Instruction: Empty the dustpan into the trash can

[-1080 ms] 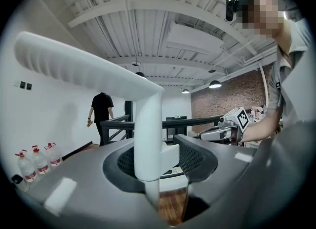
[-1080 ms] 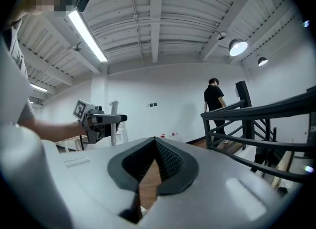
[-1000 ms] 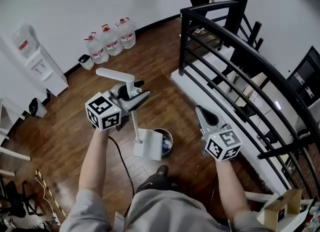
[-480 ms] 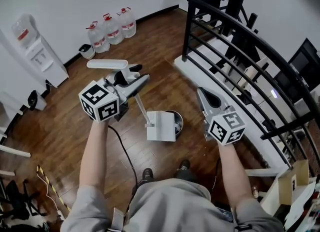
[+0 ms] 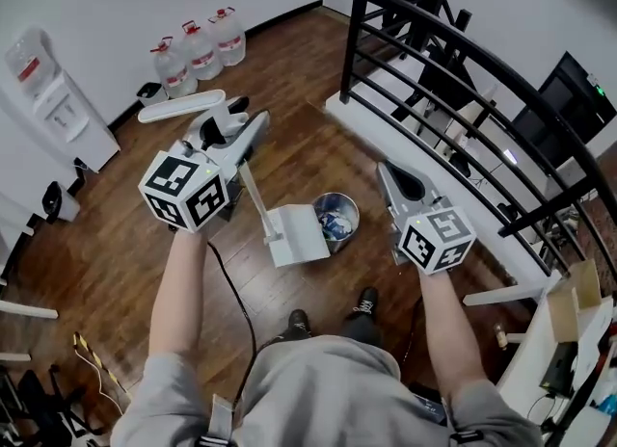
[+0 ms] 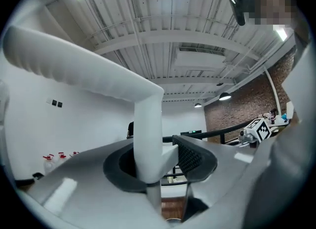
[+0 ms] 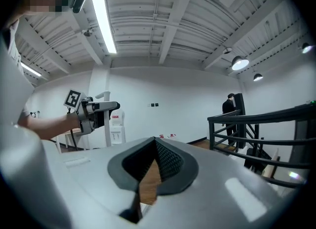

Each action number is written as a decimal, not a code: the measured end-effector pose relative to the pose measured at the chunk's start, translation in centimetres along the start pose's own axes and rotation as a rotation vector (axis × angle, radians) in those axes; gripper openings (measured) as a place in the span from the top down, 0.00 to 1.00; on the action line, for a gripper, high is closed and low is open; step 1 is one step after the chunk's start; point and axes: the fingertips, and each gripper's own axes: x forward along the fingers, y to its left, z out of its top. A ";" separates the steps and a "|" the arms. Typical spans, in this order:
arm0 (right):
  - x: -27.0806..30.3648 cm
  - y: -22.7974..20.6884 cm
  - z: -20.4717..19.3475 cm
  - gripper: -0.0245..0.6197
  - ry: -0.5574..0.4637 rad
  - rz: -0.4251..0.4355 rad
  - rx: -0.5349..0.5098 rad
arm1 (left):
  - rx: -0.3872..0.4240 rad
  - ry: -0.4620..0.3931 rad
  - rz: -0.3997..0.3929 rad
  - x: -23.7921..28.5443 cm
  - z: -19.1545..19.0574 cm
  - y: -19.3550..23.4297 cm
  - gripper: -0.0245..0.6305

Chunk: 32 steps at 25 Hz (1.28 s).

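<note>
Left tool (image 5: 254, 125) clenched on dustpan (image 5: 297, 235) handle; pan covers less of trash can (image 5: 350, 206) than earlier; right tool (image 5: 387, 171) closed, empty.

The left gripper (image 5: 236, 129) is closed around the top of the white dustpan's (image 5: 299, 233) long handle, just below its crosswise grip; the pole slants down to the pan, which hangs beside the left rim of the metal trash can (image 5: 337, 216) and overlaps it in this view; blue and white scraps lie inside the can; the right gripper (image 5: 388, 173) hovers to the can's right with nothing in its jaws; the can stands on the wooden floor (image 5: 116, 243), beside a black railing (image 5: 453, 50); three water bottles (image 5: 198, 50) line the floor's far edge.
</note>
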 end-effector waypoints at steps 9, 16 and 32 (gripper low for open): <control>1.0 4.7 -1.3 0.96 0.053 0.078 -0.026 | 0.011 0.017 0.205 -6.3 -3.8 2.9 0.72; 3.7 7.5 -4.6 0.96 0.117 0.152 -0.002 | -0.025 0.137 0.309 -8.9 -13.2 4.7 0.73; 5.1 7.5 -10.5 0.96 0.260 0.185 0.044 | -0.099 0.248 0.420 -8.5 -27.7 5.9 0.81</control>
